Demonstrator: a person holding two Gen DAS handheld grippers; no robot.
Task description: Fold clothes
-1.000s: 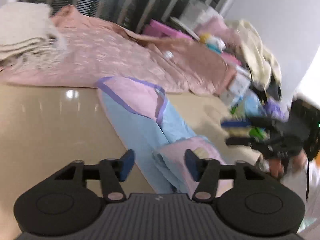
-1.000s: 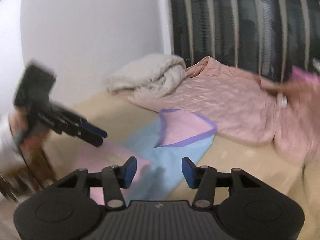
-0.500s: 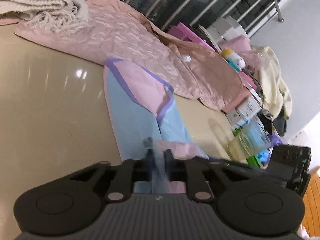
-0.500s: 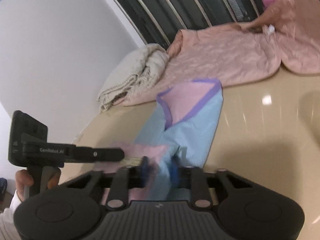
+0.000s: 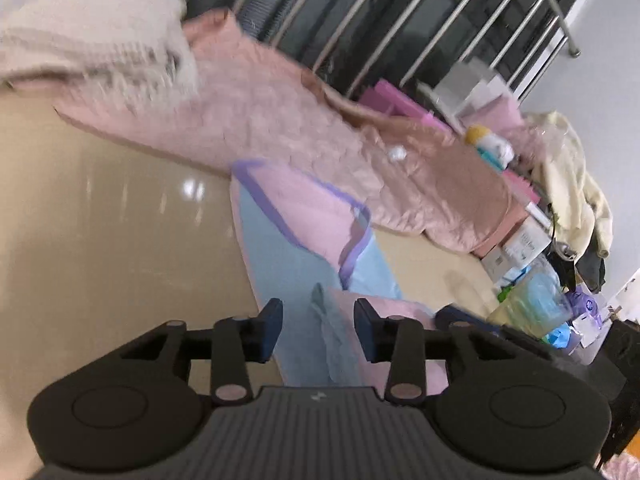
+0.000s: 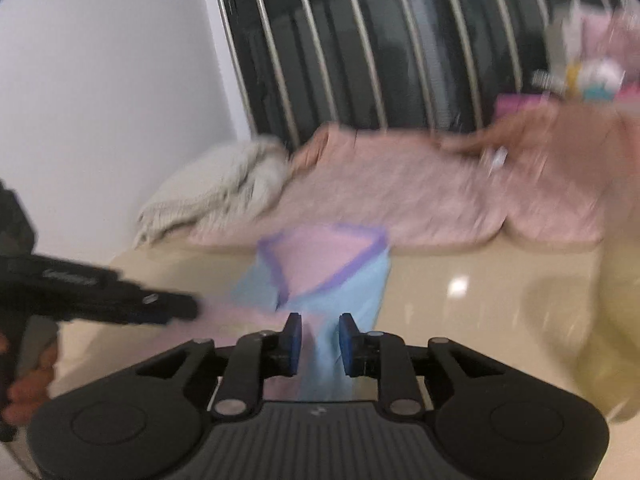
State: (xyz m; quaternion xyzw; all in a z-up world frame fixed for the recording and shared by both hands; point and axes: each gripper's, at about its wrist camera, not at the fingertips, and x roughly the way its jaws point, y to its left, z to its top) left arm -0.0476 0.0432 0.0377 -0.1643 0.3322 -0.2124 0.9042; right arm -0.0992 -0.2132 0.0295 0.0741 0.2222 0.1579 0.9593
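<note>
Both jaws opening over the near end of the blue-and-pink garment: a release between folds.

The left gripper (image 5: 318, 330) is seen with its jaws partly apart and opening; a raised ridge of blue cloth stands between them, and no pad is seen pressing on it. The right gripper (image 6: 319, 338) has its jaws narrower, also opening, with a strip of the same cloth running between the pads, apparently untouched, though blur limits certainty. The blue-and-pink garment (image 5: 288, 256) lies lengthwise on the glossy beige worktop (image 5: 100, 240), its purple-trimmed end toward 12 o'clock. Beyond it at 1 o'clock a quilted pink jacket (image 5: 320, 140) is spread, with a cream knit throw (image 5: 92, 48) at 10 o'clock. A fold is judged just laid; next, a fresh edge must be chosen and pinched evenly by both.
</note>
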